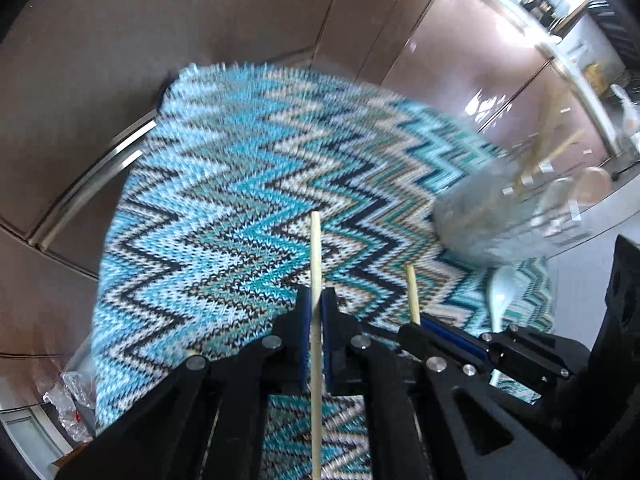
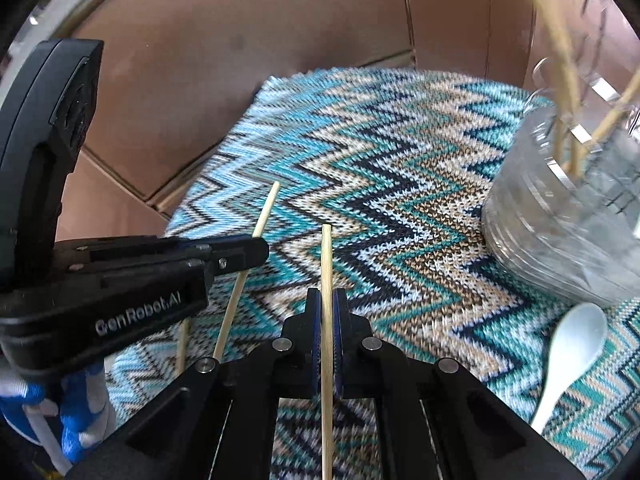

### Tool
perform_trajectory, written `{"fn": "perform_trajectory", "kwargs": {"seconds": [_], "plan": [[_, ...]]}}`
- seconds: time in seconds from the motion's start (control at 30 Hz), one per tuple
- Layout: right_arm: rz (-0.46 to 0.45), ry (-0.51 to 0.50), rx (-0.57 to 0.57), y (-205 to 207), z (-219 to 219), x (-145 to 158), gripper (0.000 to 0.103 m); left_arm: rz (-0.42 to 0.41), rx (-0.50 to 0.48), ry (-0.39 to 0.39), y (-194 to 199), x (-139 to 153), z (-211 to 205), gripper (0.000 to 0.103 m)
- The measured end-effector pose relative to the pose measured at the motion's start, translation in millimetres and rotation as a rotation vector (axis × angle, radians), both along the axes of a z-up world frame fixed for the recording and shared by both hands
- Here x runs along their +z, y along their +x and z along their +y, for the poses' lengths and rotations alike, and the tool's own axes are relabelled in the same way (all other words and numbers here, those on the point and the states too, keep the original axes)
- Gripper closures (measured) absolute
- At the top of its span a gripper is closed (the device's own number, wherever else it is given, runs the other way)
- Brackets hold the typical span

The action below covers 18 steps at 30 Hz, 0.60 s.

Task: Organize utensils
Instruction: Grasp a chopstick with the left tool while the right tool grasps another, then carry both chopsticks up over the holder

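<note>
Fingers [image 1: 306, 332] of your left gripper [image 1: 316, 320] clamp one pale wooden chopstick [image 1: 315, 248]; your right gripper [image 2: 327, 320] pinches another chopstick [image 2: 326, 264] (both thin, straight, lifted over the cloth). Beside them a white spoon [image 2: 568, 356] lies on the zigzag knit mat [image 2: 380, 168], near the glass jar [image 2: 560, 216] holding more sticks. Mid-mat is open; its far edge meets brown panels [image 2: 240, 60].

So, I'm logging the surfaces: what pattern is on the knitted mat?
Zigzag chevrons in blue, teal, white, tan and black; right wrist view.
</note>
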State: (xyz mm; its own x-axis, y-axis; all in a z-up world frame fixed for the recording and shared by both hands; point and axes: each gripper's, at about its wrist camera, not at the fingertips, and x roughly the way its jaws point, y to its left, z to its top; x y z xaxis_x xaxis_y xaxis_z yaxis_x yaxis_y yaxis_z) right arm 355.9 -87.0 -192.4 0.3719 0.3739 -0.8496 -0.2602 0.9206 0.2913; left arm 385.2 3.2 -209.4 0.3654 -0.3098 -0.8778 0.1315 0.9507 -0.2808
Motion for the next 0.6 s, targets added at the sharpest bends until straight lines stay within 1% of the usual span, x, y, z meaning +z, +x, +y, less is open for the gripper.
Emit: {"fn": "perform_trajectory", "kwargs": {"seconds": [0.07,0.3,0.6], "plan": [[-0.032,0.011,0.005,-11,-3,12,0.097,-0.054,0.001,-0.012,-13,16,2,0.098],[-0.190,0.032,0.021,-63,-17,64,0.097,-0.232,0.004,-0.054,-62,72,15,0.098],[-0.319,0.051,-0.002,-130,-34,112,0.098,-0.392,0.019,-0.109,-119,123,21,0.098]]}}
